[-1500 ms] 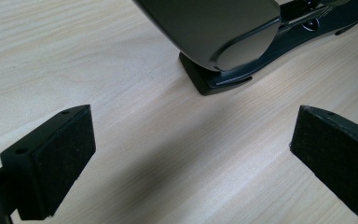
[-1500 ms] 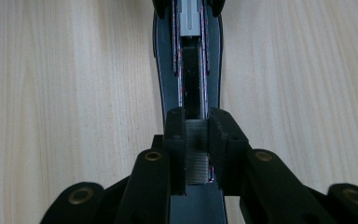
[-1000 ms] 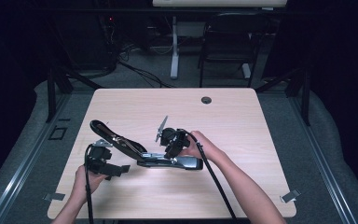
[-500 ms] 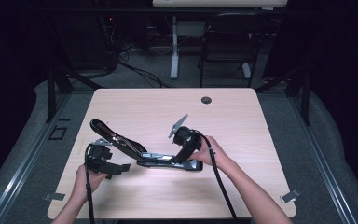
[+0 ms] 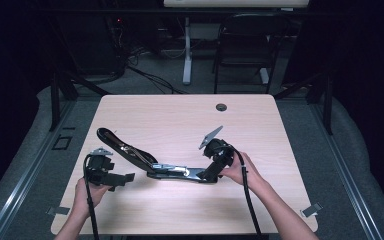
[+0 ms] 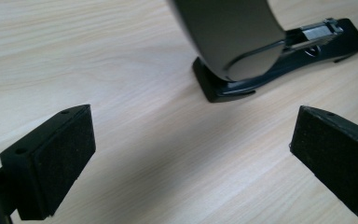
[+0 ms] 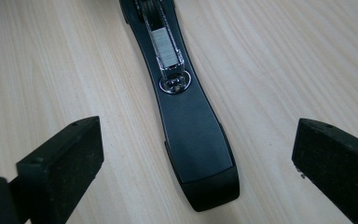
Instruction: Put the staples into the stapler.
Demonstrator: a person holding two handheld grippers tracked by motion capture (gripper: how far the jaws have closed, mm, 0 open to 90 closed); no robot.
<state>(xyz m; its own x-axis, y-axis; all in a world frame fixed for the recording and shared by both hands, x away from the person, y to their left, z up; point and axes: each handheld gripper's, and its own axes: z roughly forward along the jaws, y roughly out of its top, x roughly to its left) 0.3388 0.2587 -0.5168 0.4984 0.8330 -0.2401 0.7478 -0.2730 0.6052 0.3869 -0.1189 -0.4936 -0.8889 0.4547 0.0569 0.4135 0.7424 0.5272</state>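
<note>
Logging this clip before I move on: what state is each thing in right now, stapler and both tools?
Stapler: swung fully open, base flat on the table, top arm raised toward the left, staple channel exposed, held by nothing.
Left tool: open, nothing between its jaws, short of the stapler's hinge end.
Right tool: jaws have just been opening, now wide, over the stapler's front end without touching it.

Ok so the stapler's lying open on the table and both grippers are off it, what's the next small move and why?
Probably bring the left gripper forward to the raised lid of the stapler and close on it. Its jaws stand open with nothing between them, the lid's end hangs just ahead of them, and the right gripper, jaws just opened, hovers off the front of the stapler base.
</note>
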